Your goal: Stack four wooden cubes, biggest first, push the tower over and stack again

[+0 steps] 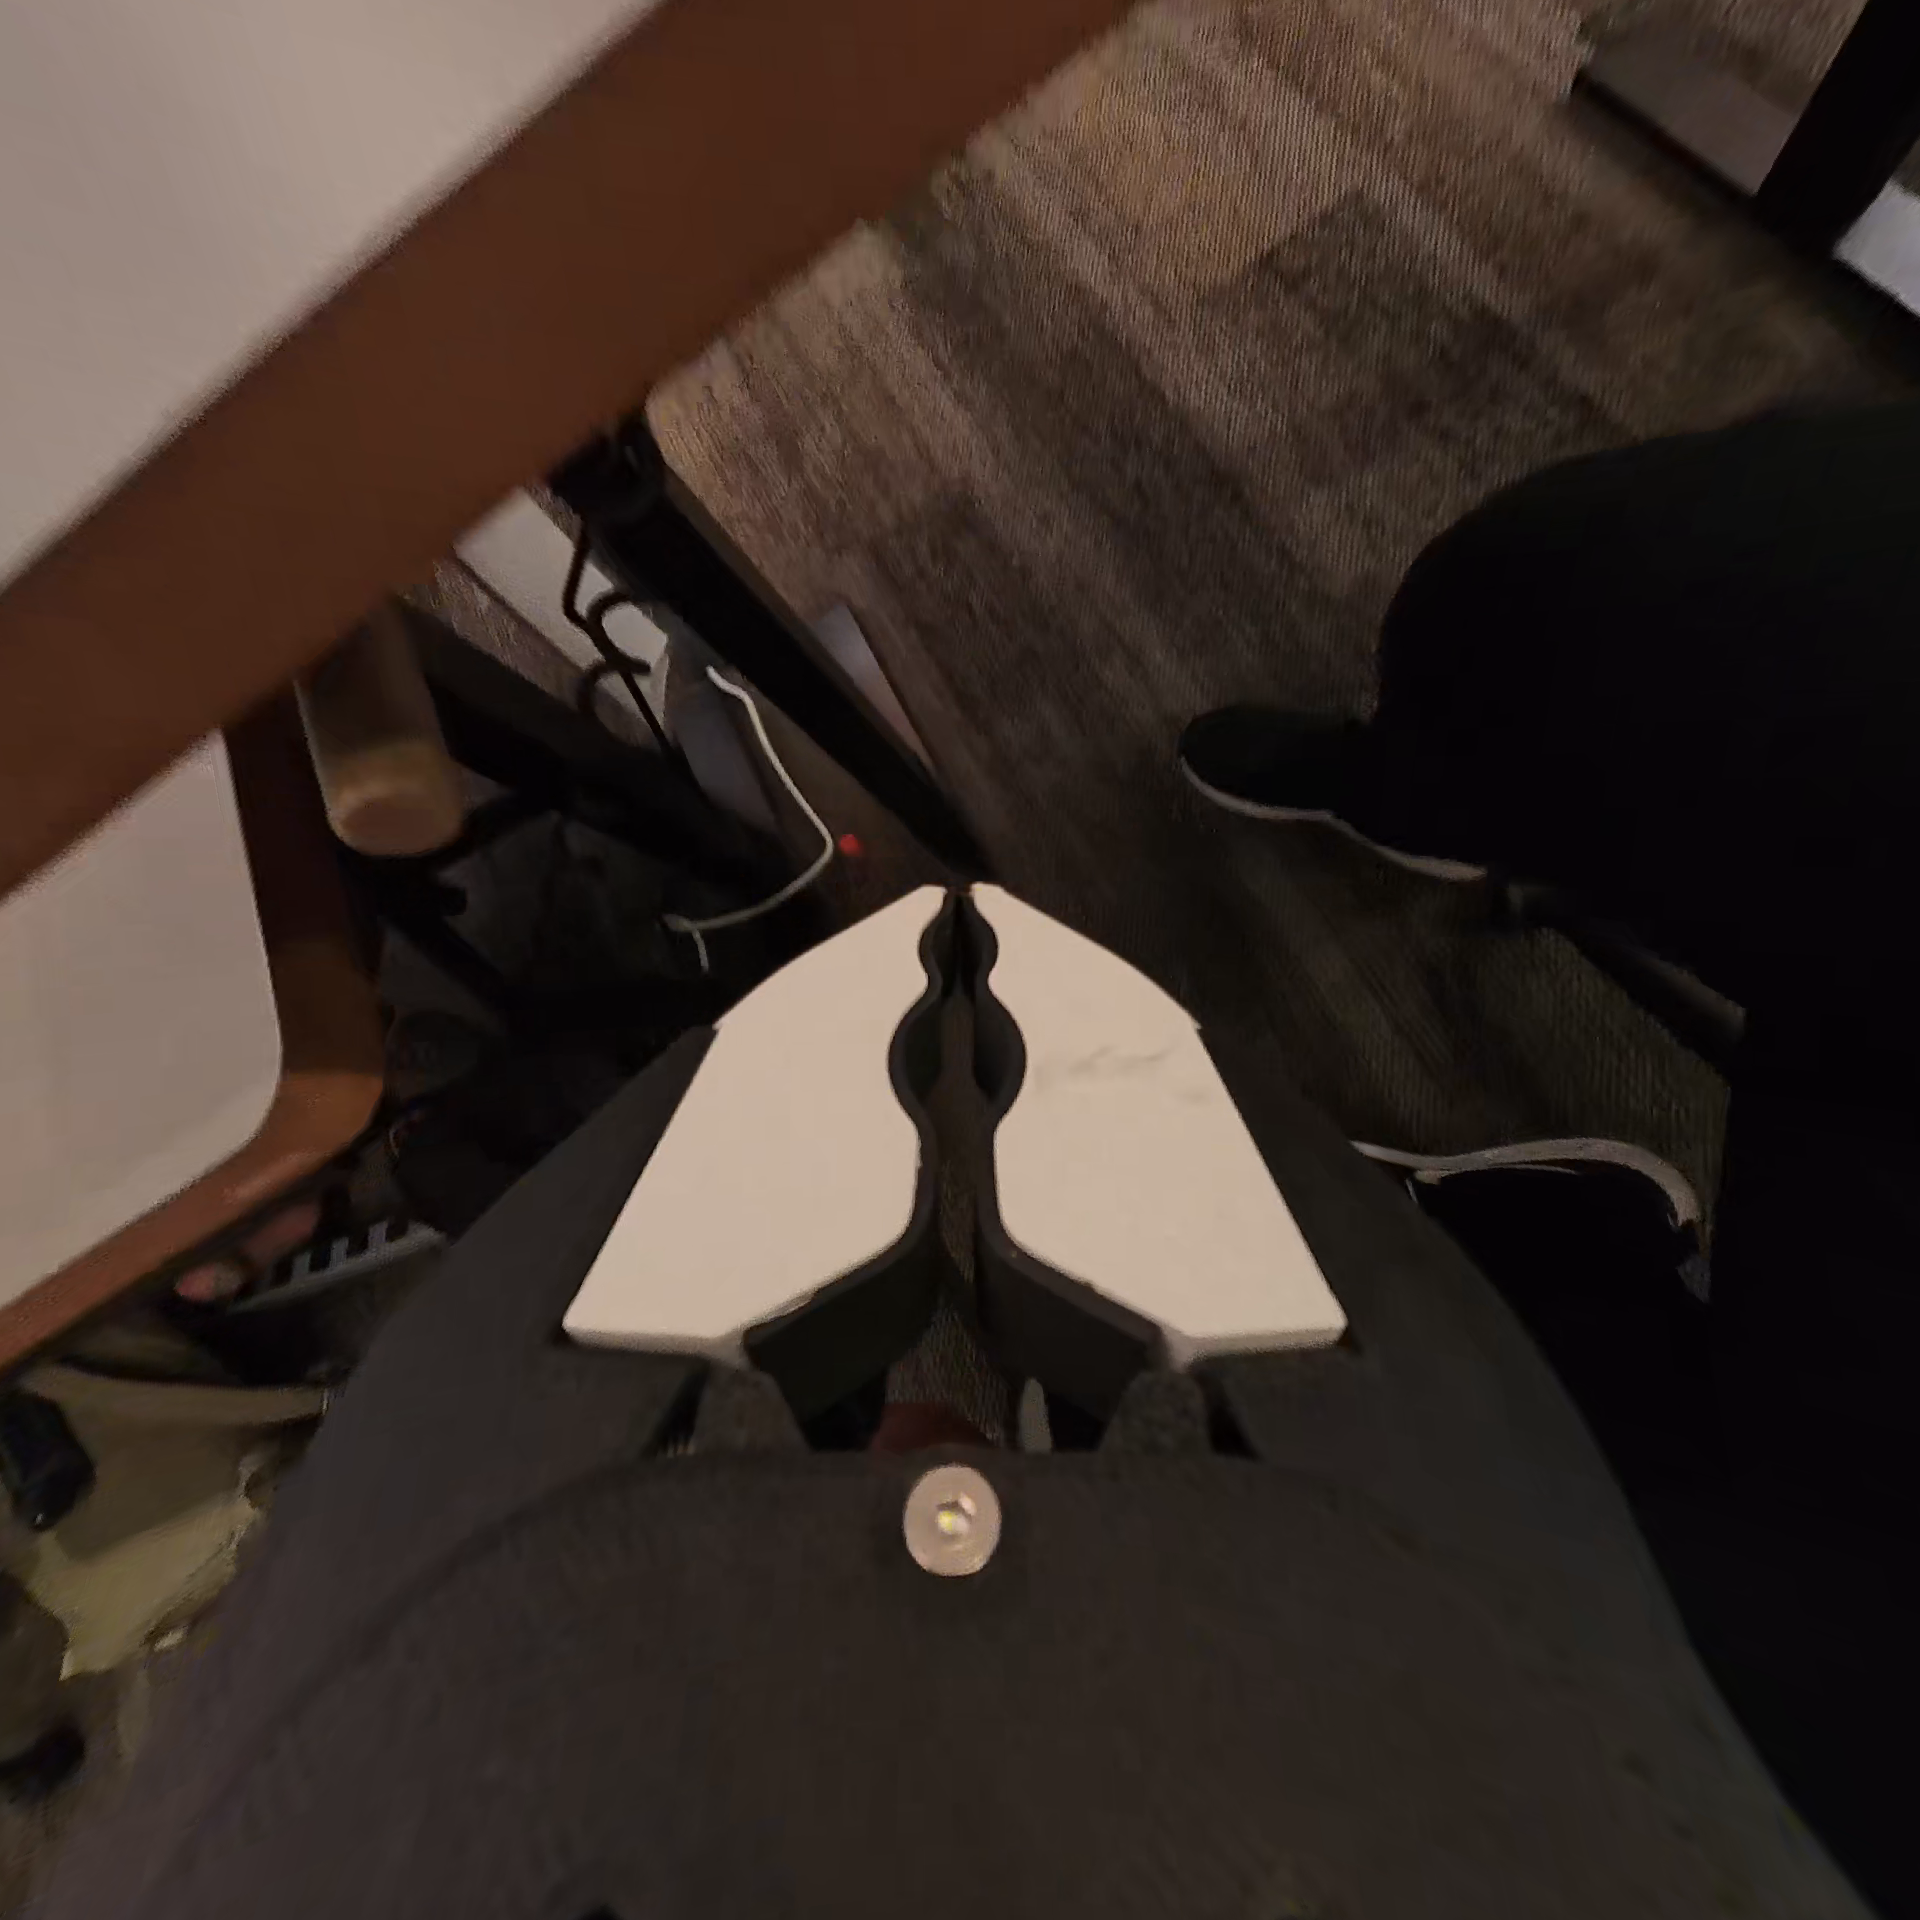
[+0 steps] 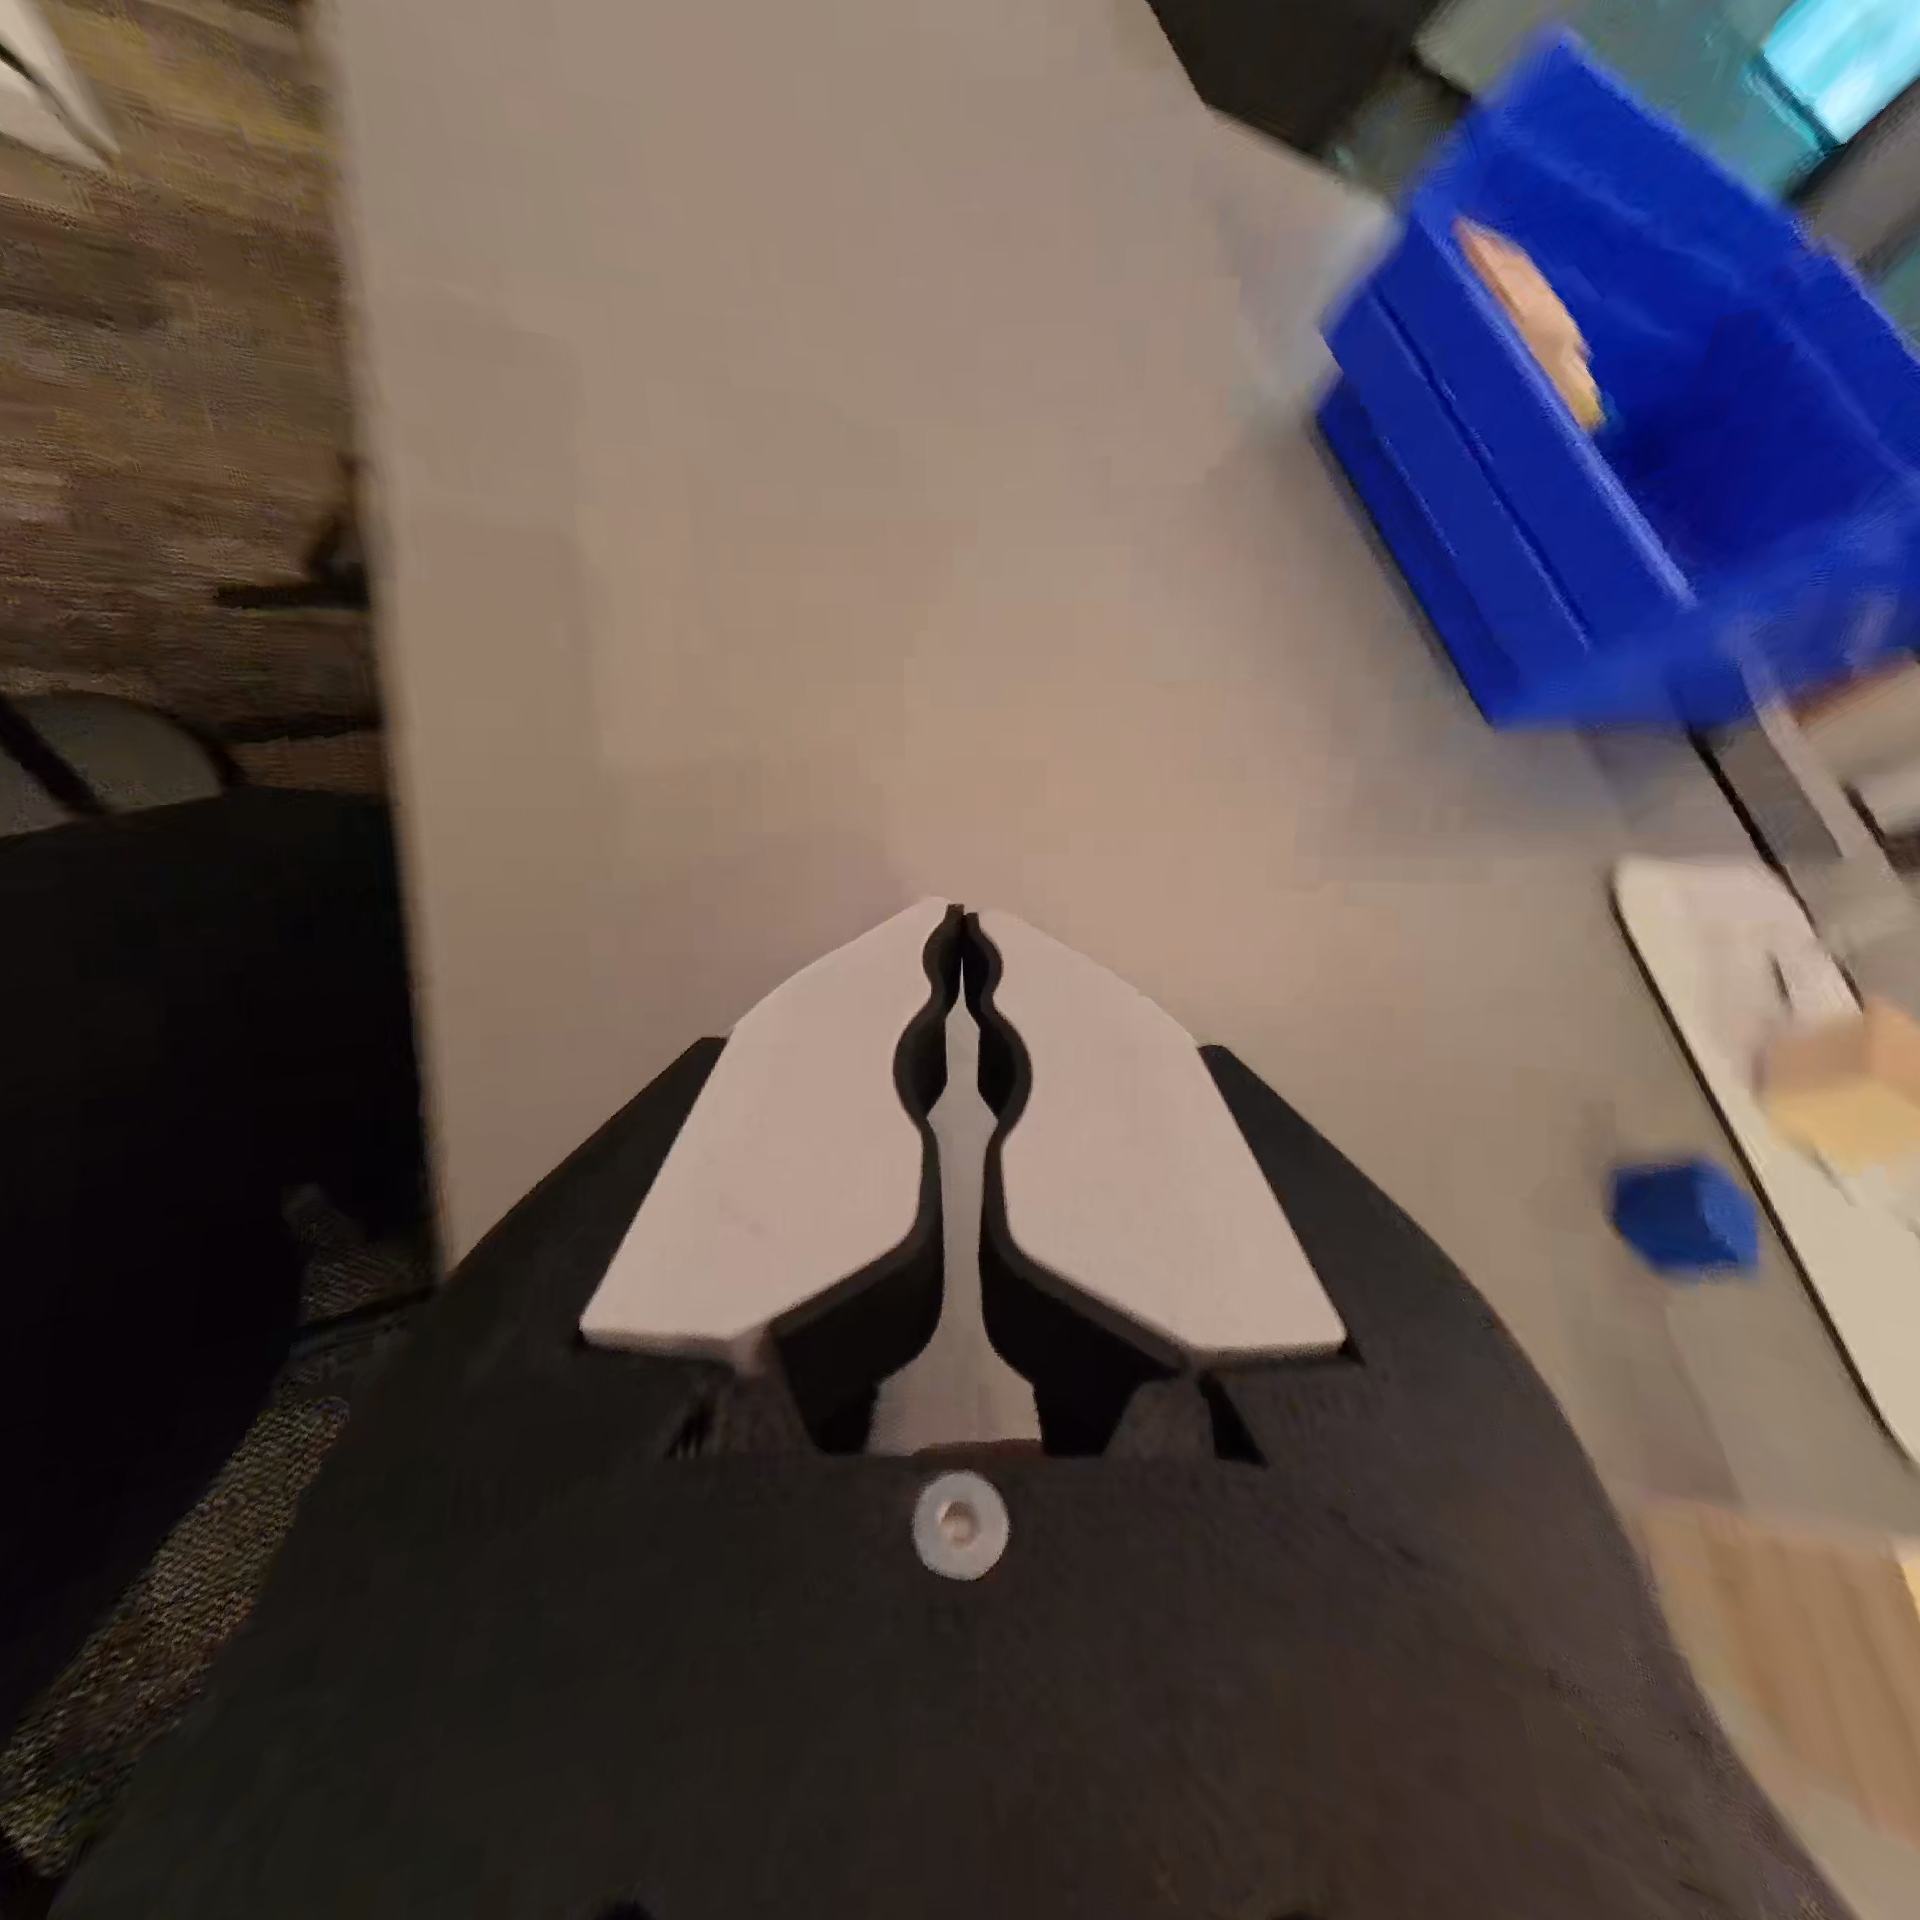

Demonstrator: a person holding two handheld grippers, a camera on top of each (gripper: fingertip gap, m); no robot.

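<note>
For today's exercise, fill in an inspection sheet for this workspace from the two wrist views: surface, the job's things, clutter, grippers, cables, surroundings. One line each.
Surface: pale white tabletop with a brown wooden edge; the middle is bare.
Job's things: blurred pale wooden blocks on a white tray at right; number cannot be told.
Clutter: blue plastic bin holding something tan; small blue cube on the tabletop beside the tray.
Grippers: left gripper shut, empty, aimed under the table; right gripper shut, empty, over the tabletop.
Cables: white cable and black cable under the table.
Surroundings: grey-brown carpet; dark shoes.
</note>
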